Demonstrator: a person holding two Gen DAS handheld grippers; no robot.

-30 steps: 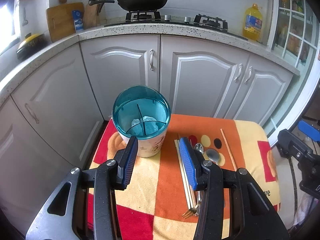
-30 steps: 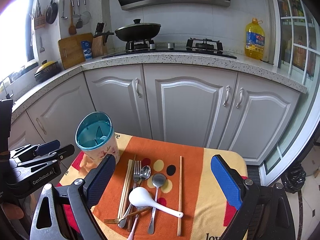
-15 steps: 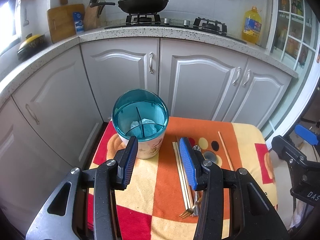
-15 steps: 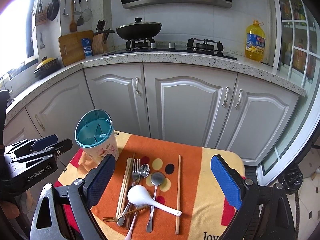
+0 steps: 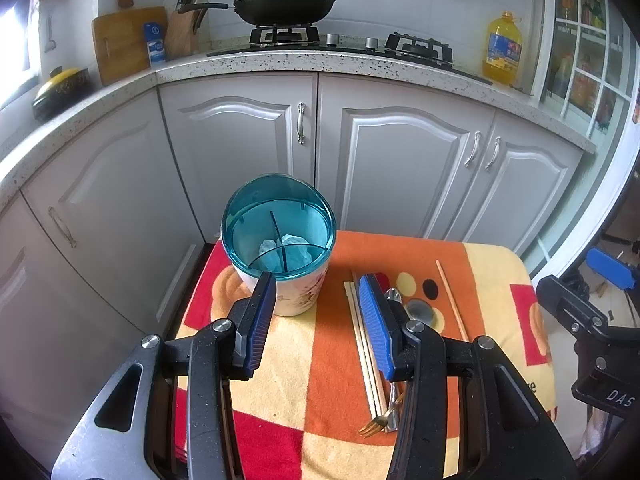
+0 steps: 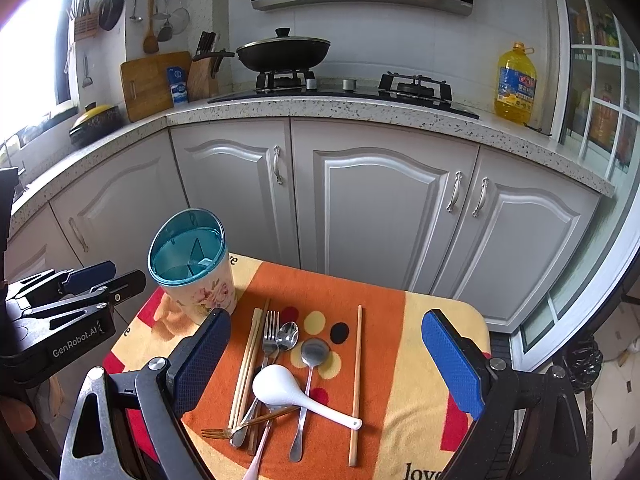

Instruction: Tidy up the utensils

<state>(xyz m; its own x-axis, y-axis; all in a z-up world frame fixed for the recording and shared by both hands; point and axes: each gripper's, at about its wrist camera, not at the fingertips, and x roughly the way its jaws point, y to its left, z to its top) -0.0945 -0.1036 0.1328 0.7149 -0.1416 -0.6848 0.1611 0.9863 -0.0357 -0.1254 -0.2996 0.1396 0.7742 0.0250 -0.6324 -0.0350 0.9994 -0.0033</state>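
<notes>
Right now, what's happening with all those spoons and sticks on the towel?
A person holds two tongs over an orange, yellow and red towel. Both the left tongs and right tongs are open and hold nothing. Wooden chopsticks, metal forks, metal spoons and a white ceramic spoon lie loose beside the teal-rimmed flowery holder, which has no utensils in it yet.

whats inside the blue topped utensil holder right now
No utensils. The utensil holder shows thin dividers splitting it into compartments, and something pale and crumpled low inside. The bottom beneath that, and the near inner wall, cannot be seen from either view.
</notes>
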